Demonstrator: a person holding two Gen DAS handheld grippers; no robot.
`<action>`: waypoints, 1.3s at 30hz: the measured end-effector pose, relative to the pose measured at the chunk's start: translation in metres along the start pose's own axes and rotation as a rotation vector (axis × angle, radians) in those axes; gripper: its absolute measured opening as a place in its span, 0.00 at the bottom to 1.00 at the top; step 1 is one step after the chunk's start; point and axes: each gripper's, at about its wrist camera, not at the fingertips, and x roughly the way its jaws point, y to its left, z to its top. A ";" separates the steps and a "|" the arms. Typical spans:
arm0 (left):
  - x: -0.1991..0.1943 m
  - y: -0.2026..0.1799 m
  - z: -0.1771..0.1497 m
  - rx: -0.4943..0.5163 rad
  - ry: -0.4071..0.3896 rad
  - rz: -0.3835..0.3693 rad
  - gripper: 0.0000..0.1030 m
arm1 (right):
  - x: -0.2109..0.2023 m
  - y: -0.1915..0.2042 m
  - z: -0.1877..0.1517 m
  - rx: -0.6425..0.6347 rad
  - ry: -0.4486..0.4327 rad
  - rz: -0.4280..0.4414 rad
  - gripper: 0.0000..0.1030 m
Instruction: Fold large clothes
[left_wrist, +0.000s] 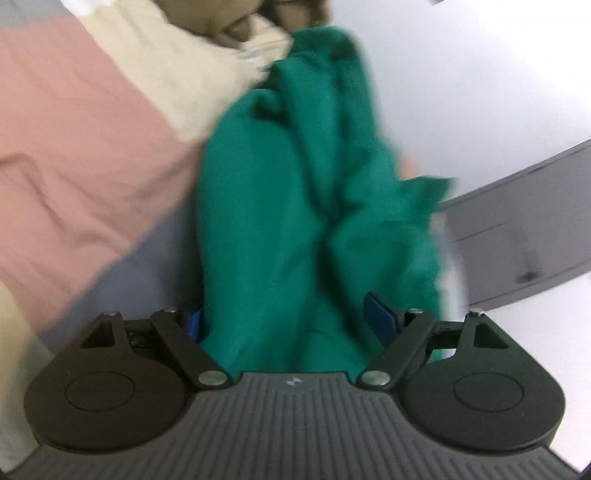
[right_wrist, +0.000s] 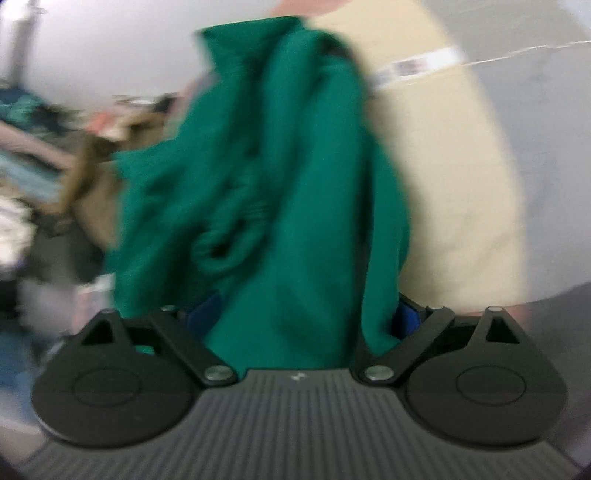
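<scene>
A green garment (left_wrist: 295, 206) fills the middle of both wrist views, bunched and deeply creased, with a ribbed cuff or hem curled into a loop in the right wrist view (right_wrist: 229, 243). Both pictures are blurred, so its exact kind cannot be told.

In the left wrist view the cloth runs from the far top of the picture straight down into the left claw (left_wrist: 291, 321). The jaws stand spread wide; the blue pad on one side (left_wrist: 380, 317) is bare and clear of the fabric, while the other pad is mostly hidden behind the cloth. The garment lies between the jaws without being pinched. It rests on a pink cloth (left_wrist: 74, 155) and a cream cloth (left_wrist: 177, 74) to one side, with a pale surface (left_wrist: 480, 74) on the other. A dark flat panel (left_wrist: 524, 229) sits just beside the garment's edge.

In the right wrist view the right claw (right_wrist: 306, 321) is likewise spread, with the green garment (right_wrist: 280, 184) draped between the jaws and covering much of both blue pads; no squeeze on it is visible. A cream cloth (right_wrist: 450, 184) lies beside it, and a blurred heap of mixed clothes (right_wrist: 44, 155) lies on the other side.
</scene>
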 end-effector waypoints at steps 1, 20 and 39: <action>-0.002 -0.001 -0.003 -0.010 -0.001 -0.021 0.84 | 0.001 0.007 -0.003 -0.023 0.005 0.037 0.93; 0.025 -0.013 -0.023 0.052 0.181 0.067 0.85 | 0.024 0.024 -0.018 -0.089 0.013 0.039 0.83; -0.061 -0.035 -0.007 -0.030 0.048 -0.105 0.10 | -0.046 0.043 -0.032 -0.112 -0.154 0.004 0.19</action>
